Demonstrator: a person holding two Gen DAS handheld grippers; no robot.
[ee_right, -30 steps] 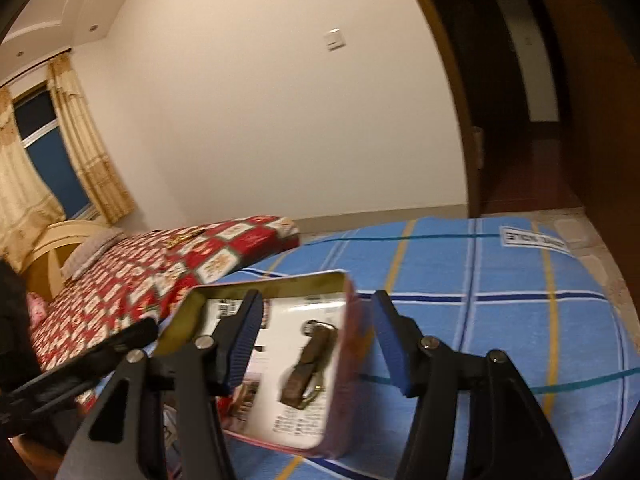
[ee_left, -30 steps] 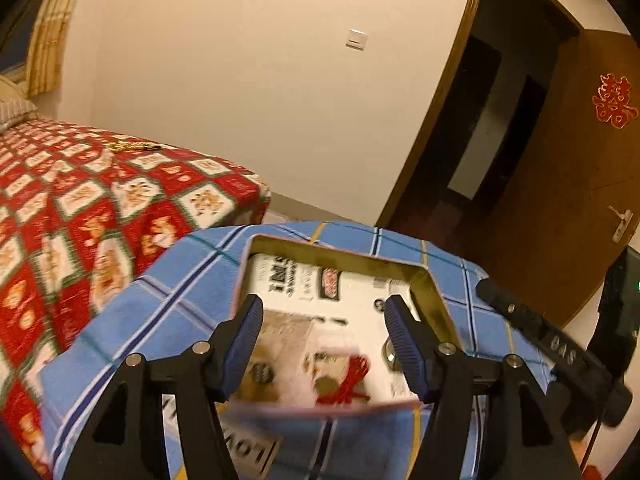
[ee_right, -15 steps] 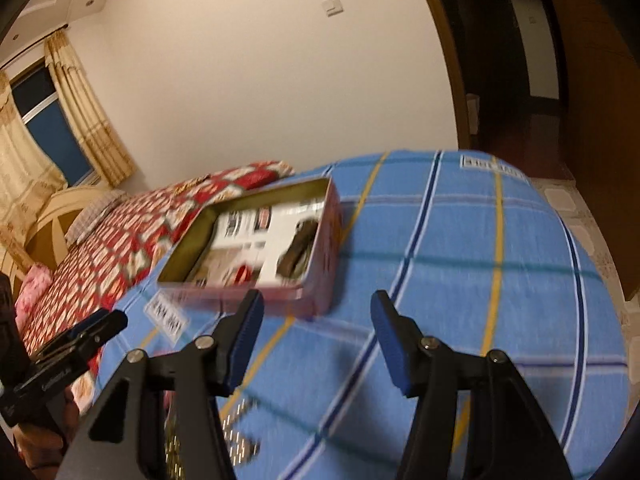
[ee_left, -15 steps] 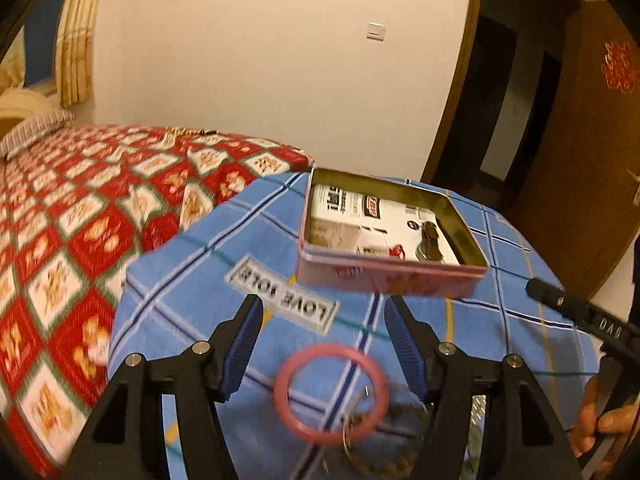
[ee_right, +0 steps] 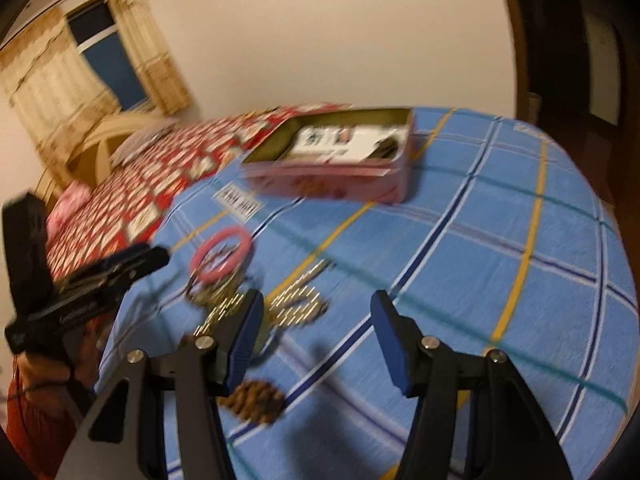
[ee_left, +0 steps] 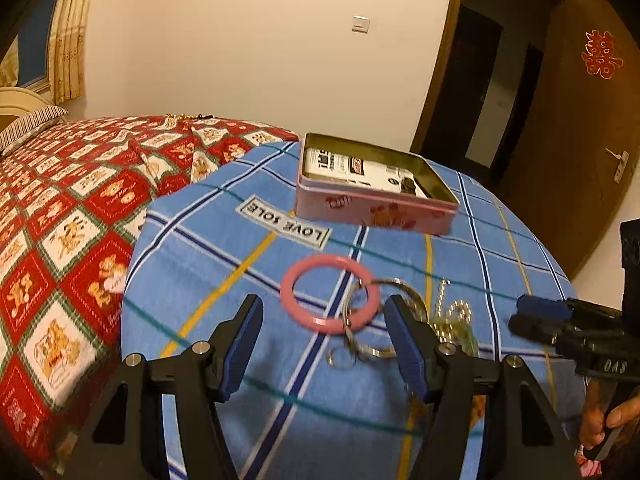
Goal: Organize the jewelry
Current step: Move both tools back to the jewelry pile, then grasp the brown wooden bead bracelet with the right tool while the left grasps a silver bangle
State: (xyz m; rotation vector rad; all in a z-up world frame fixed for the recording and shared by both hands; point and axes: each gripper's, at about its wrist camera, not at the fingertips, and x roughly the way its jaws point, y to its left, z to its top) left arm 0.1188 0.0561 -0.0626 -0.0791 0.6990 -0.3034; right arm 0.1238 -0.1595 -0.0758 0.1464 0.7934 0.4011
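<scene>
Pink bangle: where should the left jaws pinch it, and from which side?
Pinch the near-left arc of the pink bangle, coming down from above with one jaw inside the hoop and one outside. It lies flat on the blue cloth, so there is no side to squeeze. Its right edge overlaps the metal rings; the left arc looks free. The left gripper is open, just short of it.

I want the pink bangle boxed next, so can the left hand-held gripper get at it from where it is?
Probably yes. The left hand-held gripper is open with the bangle lying flat just ahead of its fingertips, nothing between them. One catch: silver rings overlap the bangle's right edge and might come along.
</scene>
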